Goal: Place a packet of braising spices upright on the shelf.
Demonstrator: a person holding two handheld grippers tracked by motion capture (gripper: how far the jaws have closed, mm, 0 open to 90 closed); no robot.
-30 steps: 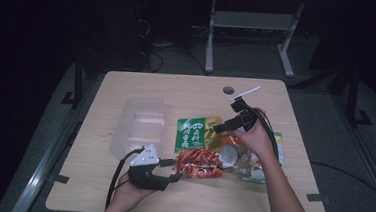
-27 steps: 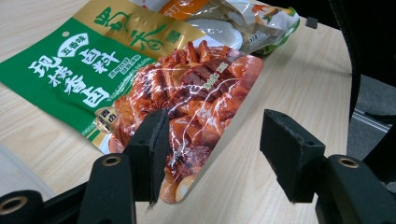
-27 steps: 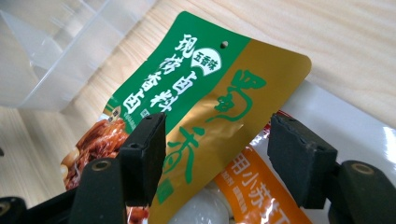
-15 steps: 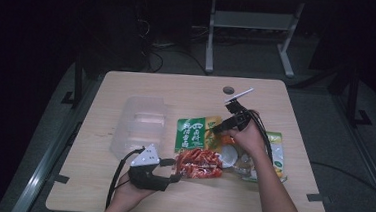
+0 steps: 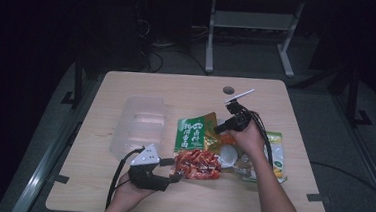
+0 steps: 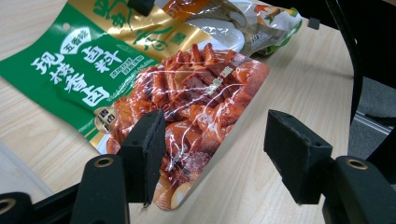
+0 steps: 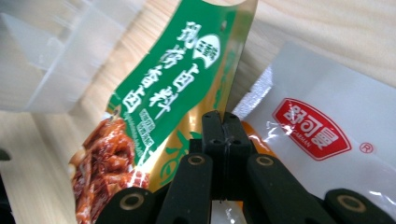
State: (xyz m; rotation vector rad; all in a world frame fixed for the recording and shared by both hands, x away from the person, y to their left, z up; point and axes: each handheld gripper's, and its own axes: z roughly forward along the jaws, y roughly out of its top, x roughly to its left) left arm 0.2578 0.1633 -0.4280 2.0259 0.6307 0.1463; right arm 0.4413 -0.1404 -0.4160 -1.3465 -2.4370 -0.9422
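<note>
Clear tub point(image 5: 141, 125): one, translucent plastic, empty as far as I can tell, at the left of the surface point(image 5: 127, 89), just beside the green pouch; likely the place the packets go.
Left claw point(image 5: 175, 177): jaws wide apart, holding nothing; in the left gripper view they straddle the bottom corner of the green pouch without touching it.
Green pouch point(image 5: 194, 136): one, green and gold seasoning packet with a red meat picture at its lower end; middle of the surface, upper edge lifted and bowed, lower end lying flat.
Right claw point(image 5: 218, 129): jaws pressed fully together on the pouch's gold side edge, seen in the right gripper view point(image 7: 223, 135).
White sachet point(image 7: 322, 135): one, red oval logo, lies beside the pouch under the right claw.
Further packets point(image 5: 272, 159): at least two more by the right hand, overlapping; exact count unclear.
Step in hand (judgement): lifting the green pouch clear of the pile.
Doing it well: keep the right pinch firm; close the left claw on the low corner so the pouch does not sag; lift without dragging the white sachet along.
</note>
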